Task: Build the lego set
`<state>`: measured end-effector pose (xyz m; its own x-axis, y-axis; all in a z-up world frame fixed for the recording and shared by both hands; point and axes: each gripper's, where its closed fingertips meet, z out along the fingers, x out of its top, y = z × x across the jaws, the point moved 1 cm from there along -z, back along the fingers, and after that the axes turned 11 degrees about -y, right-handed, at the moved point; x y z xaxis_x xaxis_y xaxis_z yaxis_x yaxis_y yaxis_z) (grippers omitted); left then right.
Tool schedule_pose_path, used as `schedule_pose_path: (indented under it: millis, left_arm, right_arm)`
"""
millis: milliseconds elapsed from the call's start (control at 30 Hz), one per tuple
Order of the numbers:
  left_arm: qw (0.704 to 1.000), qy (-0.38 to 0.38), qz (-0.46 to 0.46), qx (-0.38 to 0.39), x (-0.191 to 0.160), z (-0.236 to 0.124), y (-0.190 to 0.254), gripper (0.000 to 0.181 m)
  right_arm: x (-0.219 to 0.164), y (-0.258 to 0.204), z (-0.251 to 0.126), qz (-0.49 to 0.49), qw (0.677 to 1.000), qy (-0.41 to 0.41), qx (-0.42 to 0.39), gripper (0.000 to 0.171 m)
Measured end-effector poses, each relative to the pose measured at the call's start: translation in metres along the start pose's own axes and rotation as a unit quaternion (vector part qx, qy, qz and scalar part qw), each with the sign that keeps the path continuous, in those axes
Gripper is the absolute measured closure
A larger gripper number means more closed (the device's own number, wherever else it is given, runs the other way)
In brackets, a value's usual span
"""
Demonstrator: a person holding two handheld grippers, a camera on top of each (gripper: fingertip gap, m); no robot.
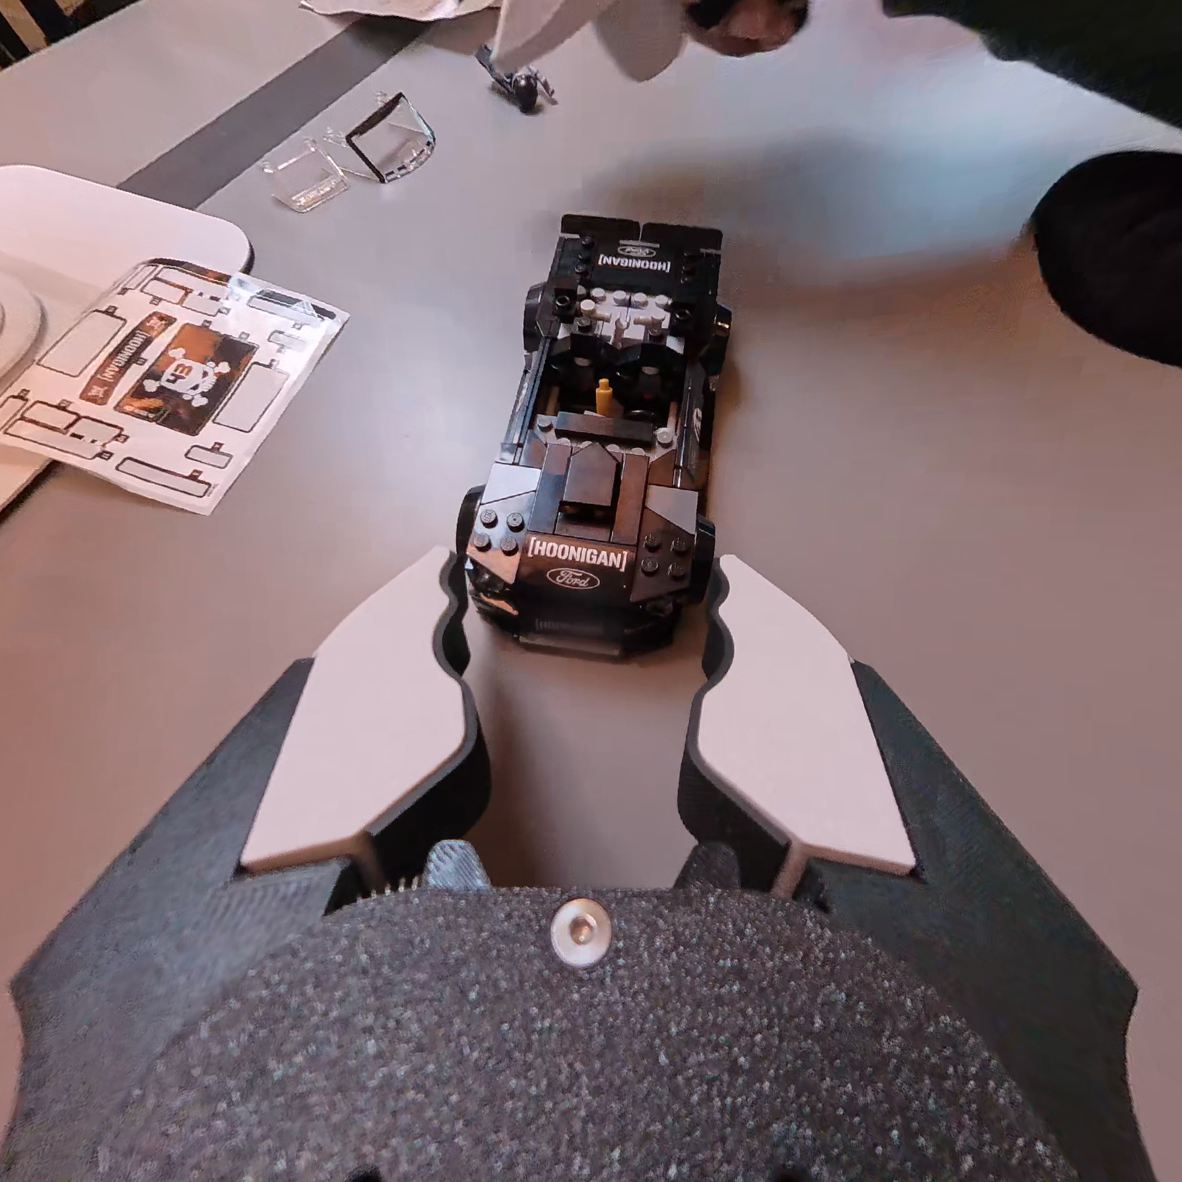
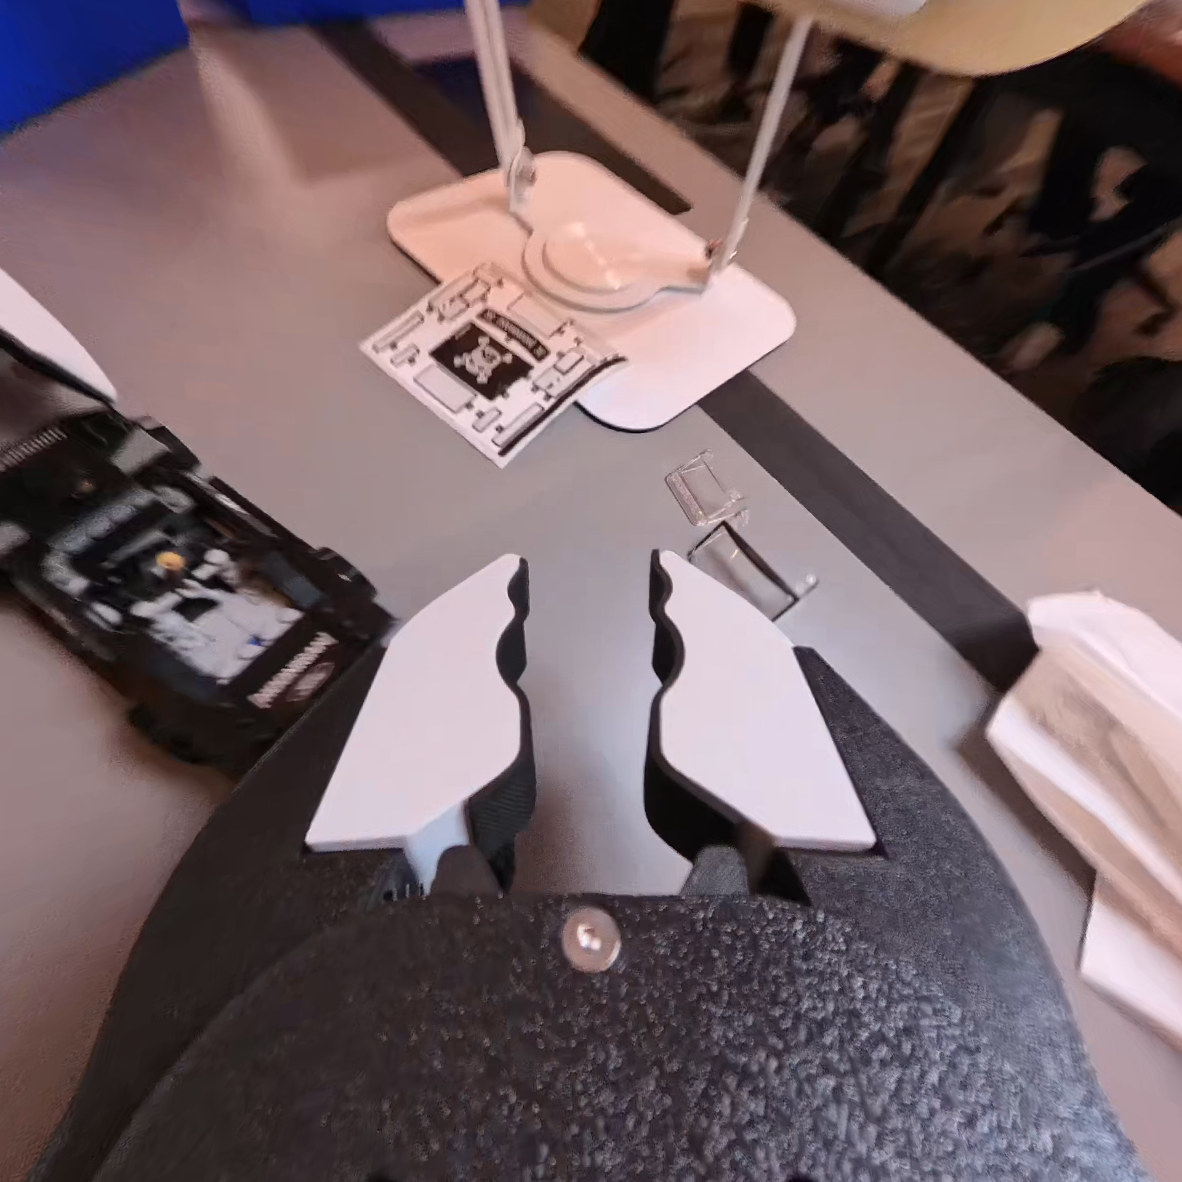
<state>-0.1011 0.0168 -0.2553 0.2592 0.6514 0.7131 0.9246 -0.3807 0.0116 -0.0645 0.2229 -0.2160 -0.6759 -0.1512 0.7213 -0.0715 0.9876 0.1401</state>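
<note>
Both tools are spread apart, gripping nothing: left tool (image 1: 585, 575) straddles the nose of the black lego car (image 1: 607, 422) on the grey surface (image 1: 895, 575), right tool (image 2: 588, 575) hovers near two clear windscreen pieces (image 2: 703, 492).

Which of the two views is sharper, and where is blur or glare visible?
Left wrist view: mostly sharp, the lego car crisp between the open fingers of the left gripper; only the top right is smeared, and the sticker sheet shows some glare. Right wrist view: softer, the car motion-blurred at left, the background blurred too; the right gripper stays sharp.
</note>
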Motion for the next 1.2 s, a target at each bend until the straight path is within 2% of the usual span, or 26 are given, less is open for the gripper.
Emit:
schedule_pose_path:
  millis: [100,267,400,600,700,800,1000,1200]
  left_arm:
    - [1.0,0.002,-0.002,0.001,0.0,-0.001,-0.002,0.109]
    - [1.0,0.003,0.007,0.004,-0.002,-0.001,-0.001,0.11]
    - [1.0,-0.003,0.005,-0.003,-0.004,0.001,0.0,0.111]
    - [1.0,-0.004,0.005,-0.004,-0.004,0.001,0.0,0.111]
    - [1.0,-0.004,0.004,-0.004,-0.004,0.001,0.0,0.113]
    - [1.0,-0.003,0.003,0.003,-0.004,0.0,-0.003,0.114]
    - [1.0,-0.004,-0.006,0.026,-0.007,-0.003,-0.015,0.116]
    - [0.994,-0.019,-0.03,0.106,-0.016,-0.009,-0.045,0.123]
  right_arm:
    - [0.006,0.026,0.032,-0.065,0.996,-0.054,0.017,0.129]
    - [0.012,0.043,0.076,-0.096,0.985,-0.121,0.083,0.127]
    - [0.009,0.047,0.094,-0.121,0.972,-0.169,0.112,0.139]
    - [0.007,0.042,0.099,-0.166,0.955,-0.211,0.124,0.157]
    - [0.016,0.032,0.088,-0.174,0.957,-0.189,0.133,0.169]
    - [0.018,0.01,0.067,-0.189,0.956,-0.162,0.151,0.169]
    - [-0.007,-0.025,0.026,-0.194,0.951,-0.153,0.188,0.17]
    - [-0.043,-0.062,-0.025,-0.197,0.925,-0.177,0.273,0.17]
